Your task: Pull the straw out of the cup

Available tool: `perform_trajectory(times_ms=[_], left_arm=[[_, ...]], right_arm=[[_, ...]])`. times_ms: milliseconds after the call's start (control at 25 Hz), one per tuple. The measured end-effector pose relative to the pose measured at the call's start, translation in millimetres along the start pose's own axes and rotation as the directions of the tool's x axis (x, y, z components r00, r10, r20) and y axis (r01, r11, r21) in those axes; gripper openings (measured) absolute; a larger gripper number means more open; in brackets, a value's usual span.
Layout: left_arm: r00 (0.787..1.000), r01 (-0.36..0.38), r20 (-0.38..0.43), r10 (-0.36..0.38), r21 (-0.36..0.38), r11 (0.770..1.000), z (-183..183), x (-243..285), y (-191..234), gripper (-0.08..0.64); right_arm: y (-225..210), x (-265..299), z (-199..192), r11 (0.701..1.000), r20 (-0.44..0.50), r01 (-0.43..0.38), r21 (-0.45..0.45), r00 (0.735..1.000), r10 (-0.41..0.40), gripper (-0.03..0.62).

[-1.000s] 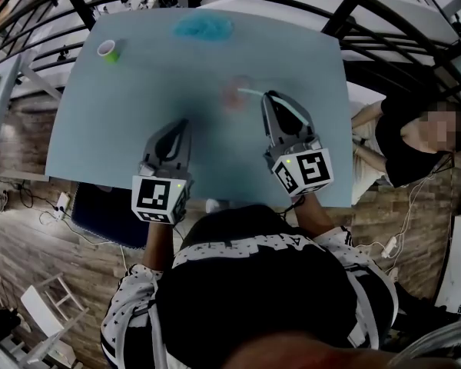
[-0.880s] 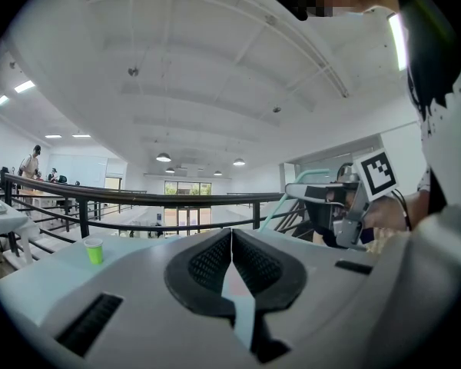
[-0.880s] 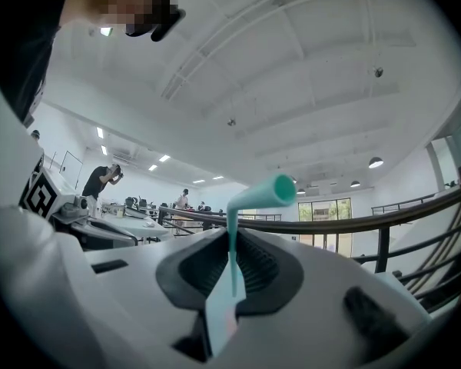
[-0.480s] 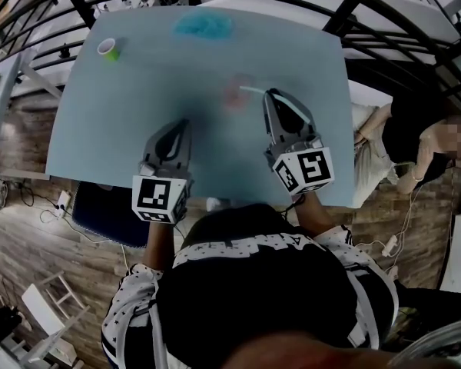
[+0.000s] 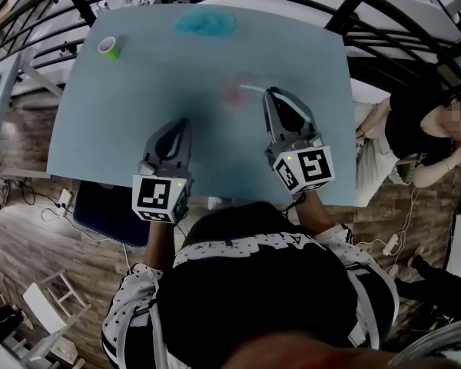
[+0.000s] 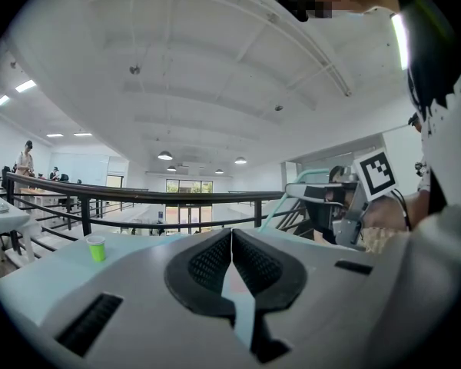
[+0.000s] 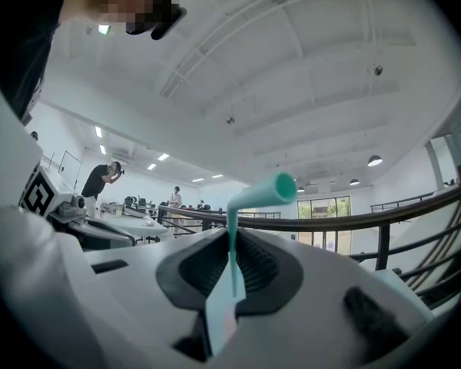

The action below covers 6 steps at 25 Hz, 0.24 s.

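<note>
The right tongs (image 5: 270, 94) are pinched tight on the straw (image 7: 265, 193). In the right gripper view the thin green straw stands up between the two dark pads (image 7: 261, 266), and its bent top pokes out above them. The low part of the straw slips down into the gap and is hidden there. From the head view the straw (image 5: 250, 90) shows only as a short pale line running from the tips of the tongs to the cup (image 5: 236, 93). The cup is see-through and blurry, a bit pink, and it sits in the middle part of the tabletop (image 5: 123, 129), nearer the far edge. It is too fuzzy to tell if the end of the straw is inside the cup or just out of it. The left tongs (image 5: 184, 123) are squeezed together with nothing in them, and the left gripper view shows their pads (image 6: 209, 264) touching at the tips. They are above the near half of the tabletop, well apart from the cup. A small green cup (image 5: 108, 48) stands by the far left corner. A blue fuzzy thing (image 5: 204, 25) lies at the far edge, too blurry to name.
</note>
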<state>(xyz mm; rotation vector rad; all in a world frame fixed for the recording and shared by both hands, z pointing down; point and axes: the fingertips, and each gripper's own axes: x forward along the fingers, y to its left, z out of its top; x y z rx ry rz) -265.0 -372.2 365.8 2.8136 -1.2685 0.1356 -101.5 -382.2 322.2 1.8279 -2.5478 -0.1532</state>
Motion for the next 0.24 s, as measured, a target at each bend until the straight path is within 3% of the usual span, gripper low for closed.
perform_trajectory(times_ms=[240], left_arm=[[1.0,-0.003,-0.005,0.003,0.001,1.0,-0.8,2.3,3.6,0.014]], right_arm=[[-1.0,4.0,-0.3,1.0,-0.011,0.004,0.01,1.0,-0.004,0.043]])
